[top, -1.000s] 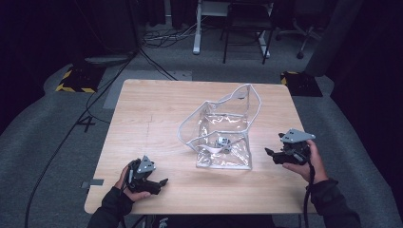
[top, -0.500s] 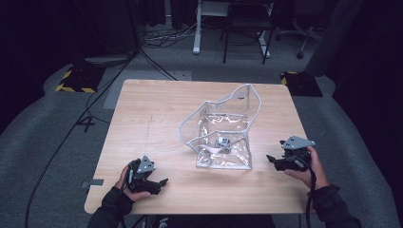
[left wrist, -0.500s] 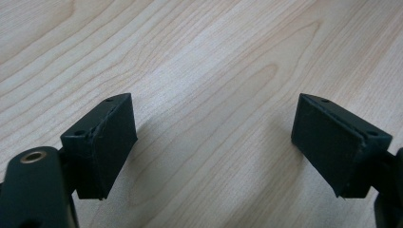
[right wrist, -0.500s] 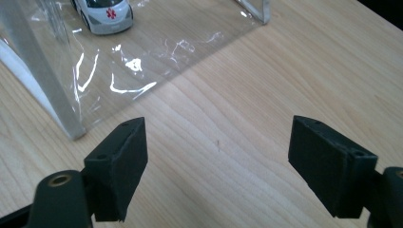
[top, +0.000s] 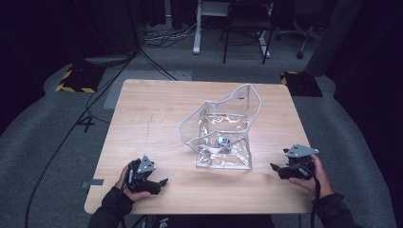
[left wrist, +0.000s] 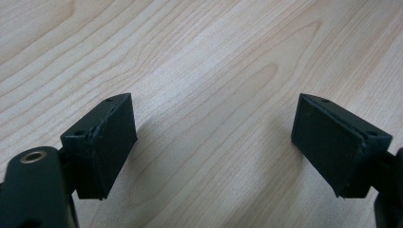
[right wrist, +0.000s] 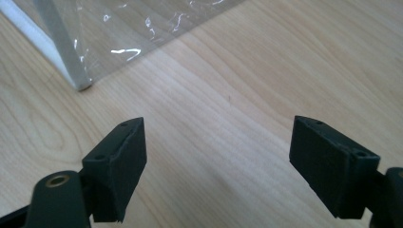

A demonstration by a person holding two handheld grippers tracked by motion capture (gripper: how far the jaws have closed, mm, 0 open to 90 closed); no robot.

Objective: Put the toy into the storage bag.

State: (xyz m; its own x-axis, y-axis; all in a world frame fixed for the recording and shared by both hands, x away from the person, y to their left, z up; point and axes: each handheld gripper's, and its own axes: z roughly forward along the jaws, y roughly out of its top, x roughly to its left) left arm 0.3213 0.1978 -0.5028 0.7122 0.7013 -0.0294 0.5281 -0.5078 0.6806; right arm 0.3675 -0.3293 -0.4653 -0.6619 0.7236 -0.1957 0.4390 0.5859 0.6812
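Note:
A clear plastic bag (top: 223, 137) with a white zip rim lies open at the middle of the wooden table (top: 152, 118), with a small grey object (top: 222, 142) inside it. My left gripper (top: 161, 184) rests near the front left edge, well apart from the bag. In the left gripper view its jaws (left wrist: 214, 142) stand open over bare wood. My right gripper (top: 275, 168) is low over the table at the front right, pointing toward the bag. Its jaws (right wrist: 216, 161) are open and empty, and the bag's corner (right wrist: 119, 33) lies just ahead of them.
Around the table is grey carpet with cables (top: 157, 40) and yellow-black striped blocks (top: 76, 78). A chair (top: 247, 23) and a desk frame stand beyond the far edge. Bare wood spreads to the left of the bag.
My right hand has come down toward the table and nearer the front edge. The left hand and the bag have not moved.

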